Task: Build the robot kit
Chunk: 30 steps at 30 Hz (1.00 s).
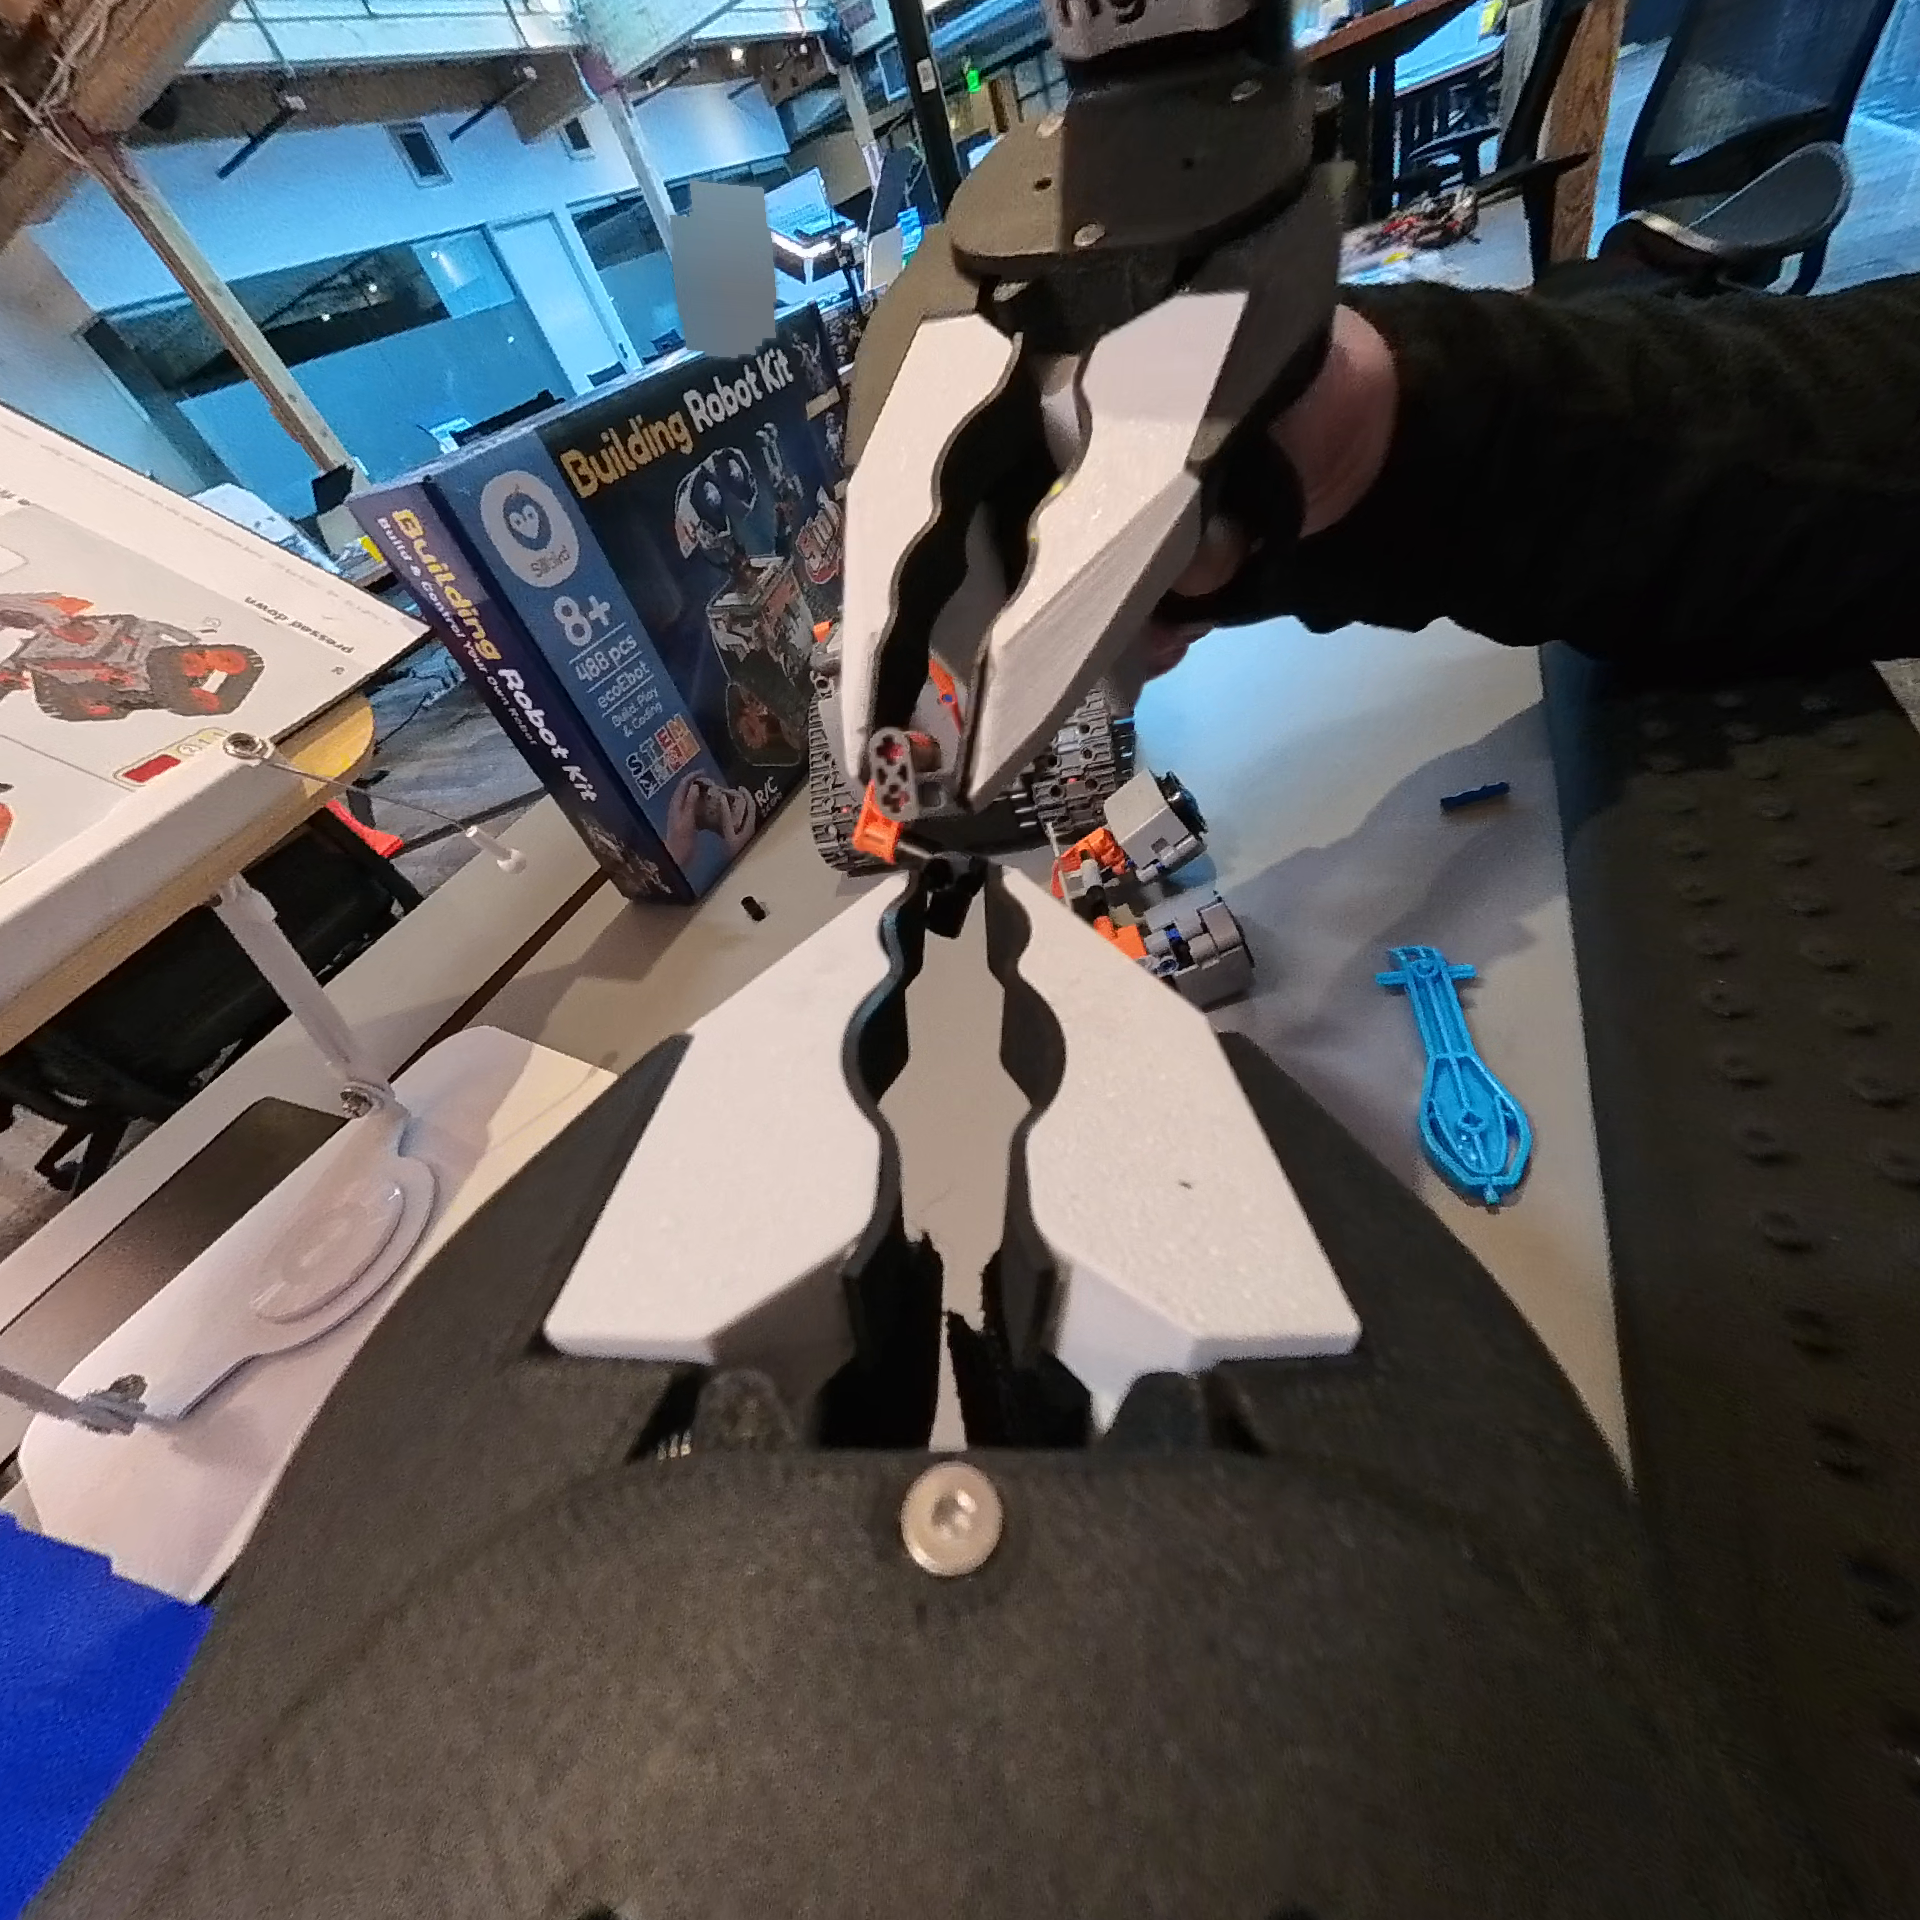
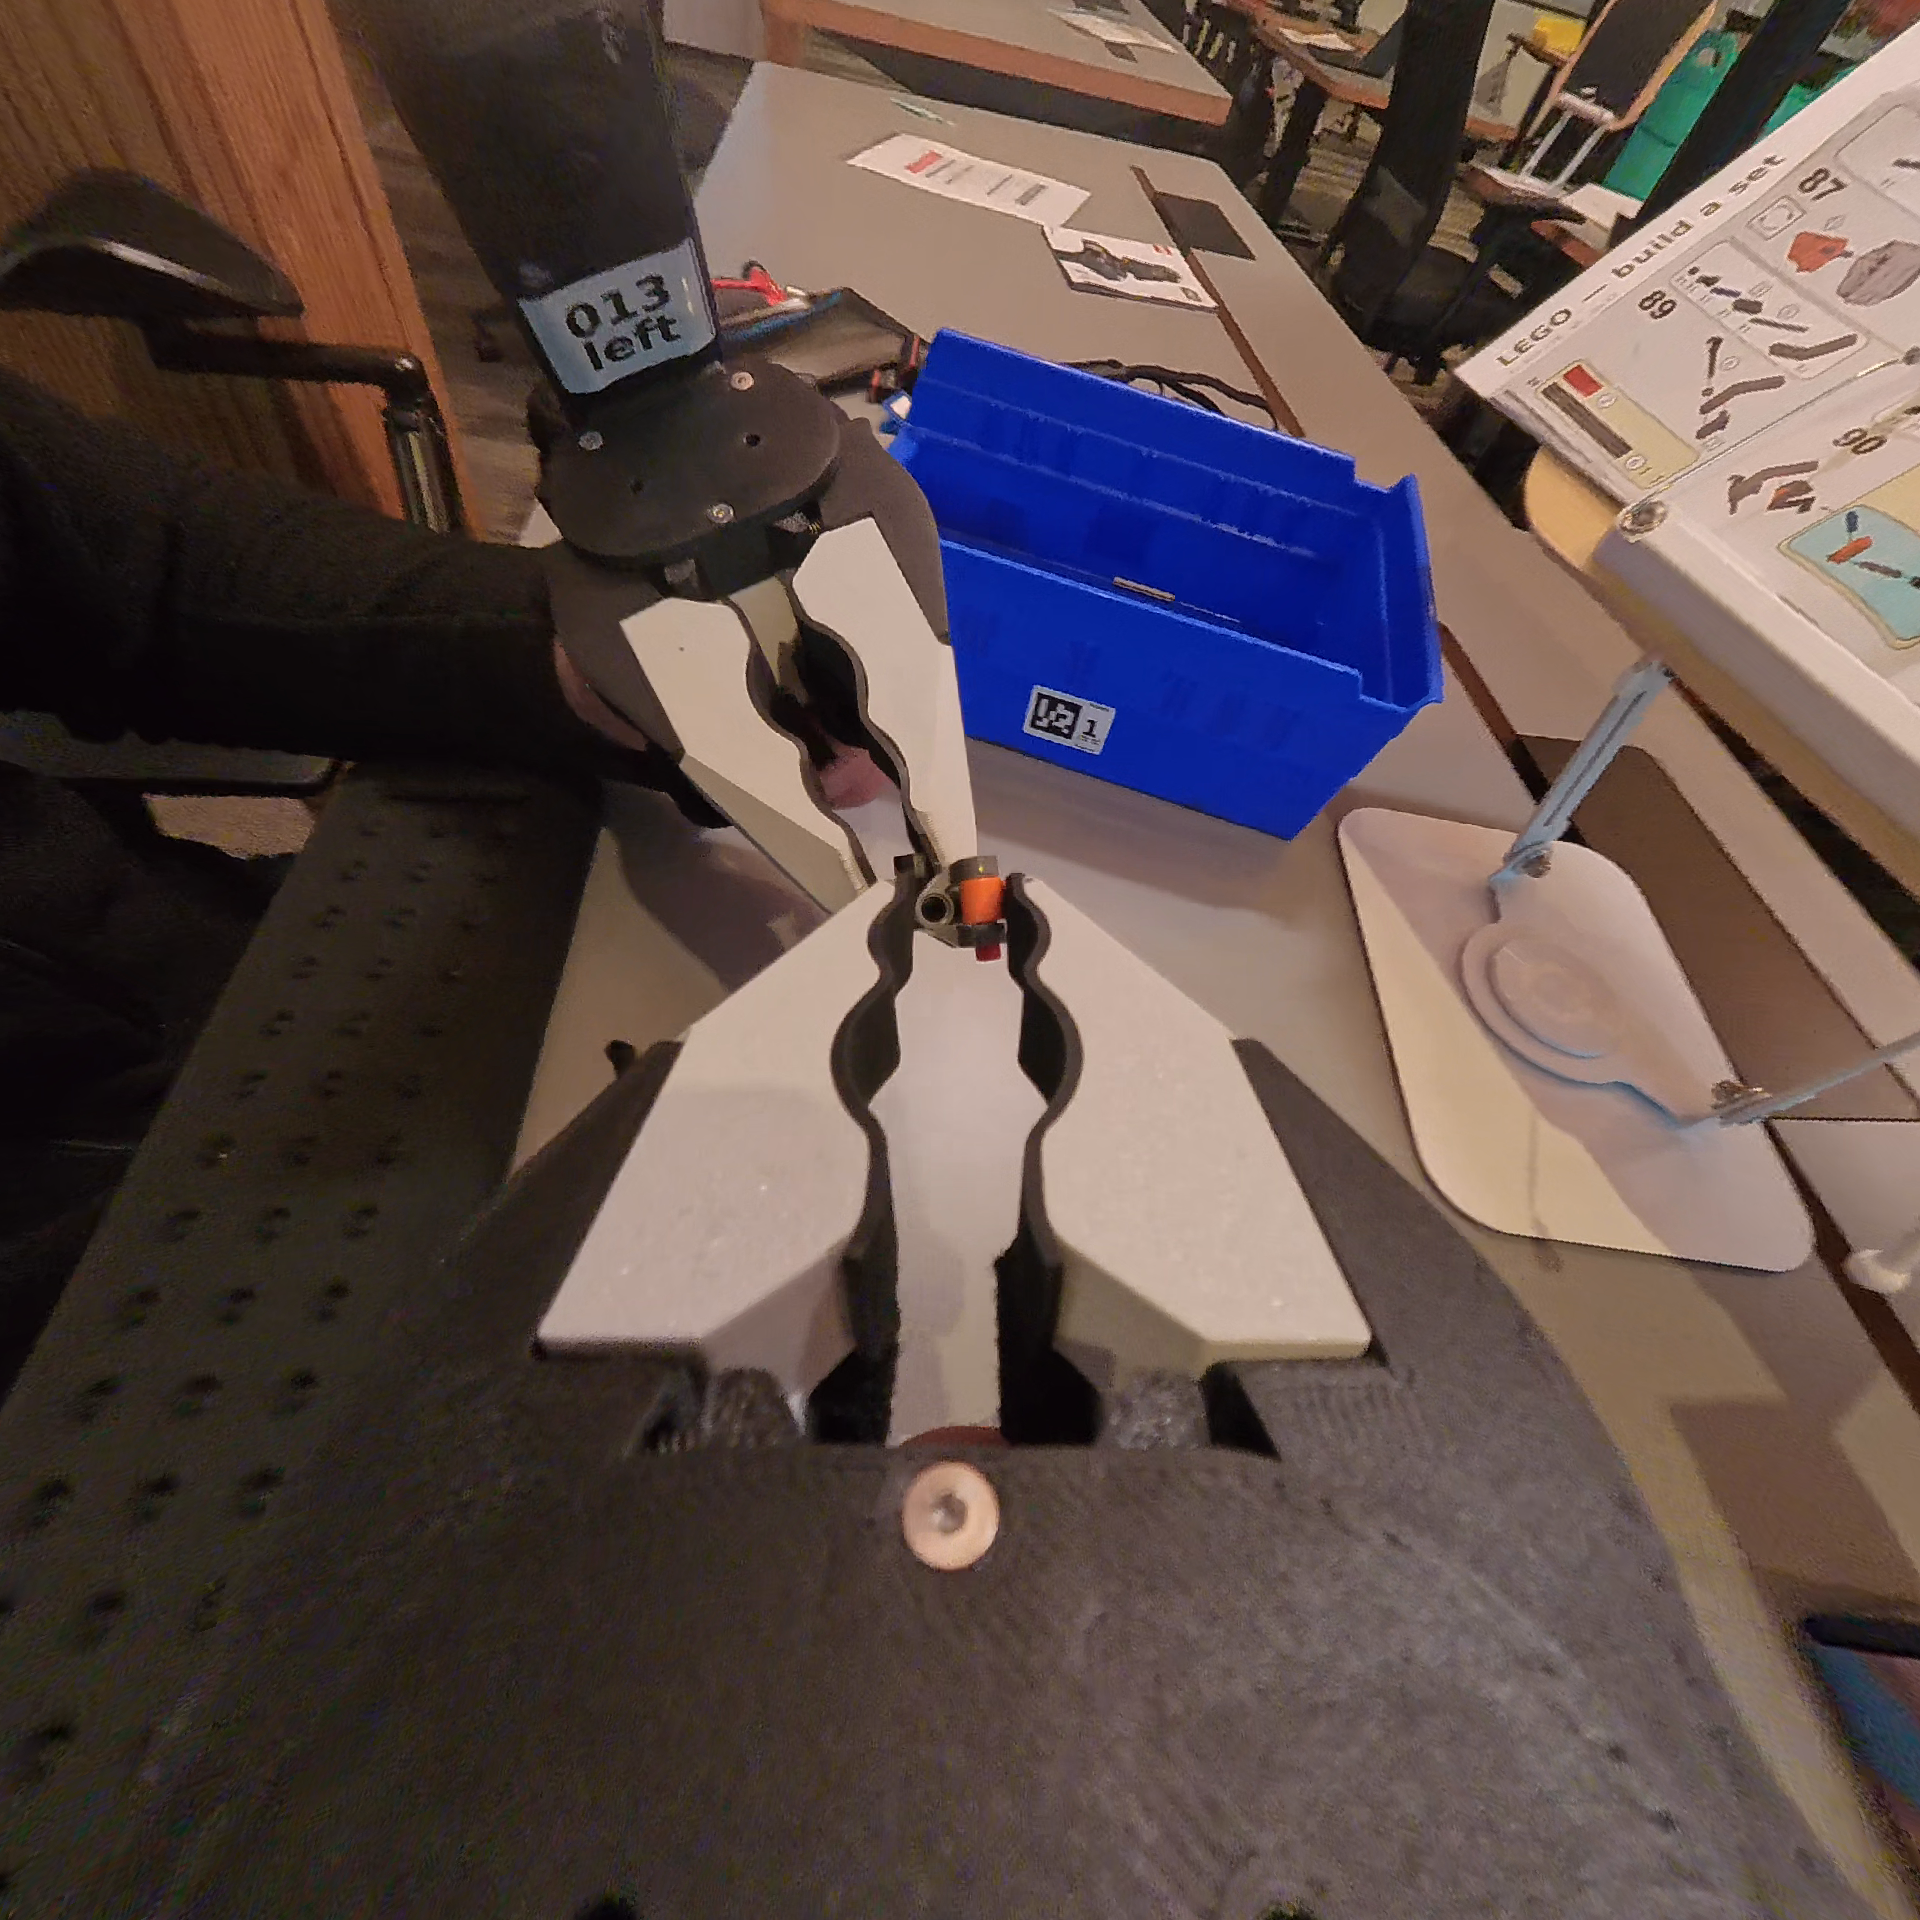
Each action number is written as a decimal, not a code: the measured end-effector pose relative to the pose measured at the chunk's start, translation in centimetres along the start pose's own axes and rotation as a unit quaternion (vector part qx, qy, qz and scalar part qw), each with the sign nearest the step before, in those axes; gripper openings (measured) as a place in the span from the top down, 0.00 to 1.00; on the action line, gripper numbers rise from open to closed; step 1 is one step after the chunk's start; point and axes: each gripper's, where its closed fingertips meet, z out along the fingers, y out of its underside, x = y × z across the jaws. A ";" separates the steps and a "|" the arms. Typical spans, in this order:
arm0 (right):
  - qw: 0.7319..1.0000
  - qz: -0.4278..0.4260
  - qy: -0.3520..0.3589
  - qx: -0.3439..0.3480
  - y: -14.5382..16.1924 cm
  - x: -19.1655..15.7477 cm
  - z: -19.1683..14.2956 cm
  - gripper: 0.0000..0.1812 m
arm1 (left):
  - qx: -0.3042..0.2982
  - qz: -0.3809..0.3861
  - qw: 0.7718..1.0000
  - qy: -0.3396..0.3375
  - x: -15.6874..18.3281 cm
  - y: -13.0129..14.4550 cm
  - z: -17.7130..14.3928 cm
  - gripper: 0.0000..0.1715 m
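My left gripper is shut on a small black pin at its fingertips. My right gripper comes down from above and is shut on a small grey and orange brick assembly. The two pieces meet tip to tip a little above the grey table. In the right wrist view my right gripper pinches the same grey and orange assembly. The left gripper reaches in from the upper left, its black pin touching the assembly. A hand in a black sleeve holds each gripper.
A kit box stands behind, with a tracked robot model and loose sub-assemblies next to it. A blue tool lies right. A blue bin, a manual on a stand and a black perforated board surround the work spot. The tips of both grippers are at nearly the same place.
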 end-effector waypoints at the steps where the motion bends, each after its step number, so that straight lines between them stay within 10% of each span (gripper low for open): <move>1: 1.000 0.014 -0.013 0.004 -0.1 -0.2 -0.1 0.91 | 0.004 -0.001 1.000 0.006 0.1 -0.1 -0.1 0.94; 9: 0.991 0.092 -0.087 0.043 -1.1 -1.0 -1.2 0.90 | 0.057 -0.022 0.997 0.057 0.9 -1.6 -0.7 0.95; 23: 0.999 0.033 -0.008 -0.034 0.9 -0.6 -1.2 0.96 | 0.008 0.025 0.999 0.029 0.8 0.1 -0.2 0.93; 30: 0.989 0.101 -0.111 0.014 -0.8 -1.7 -2.8 0.95 | 0.050 0.018 0.996 0.067 2.3 -1.9 -0.6 0.96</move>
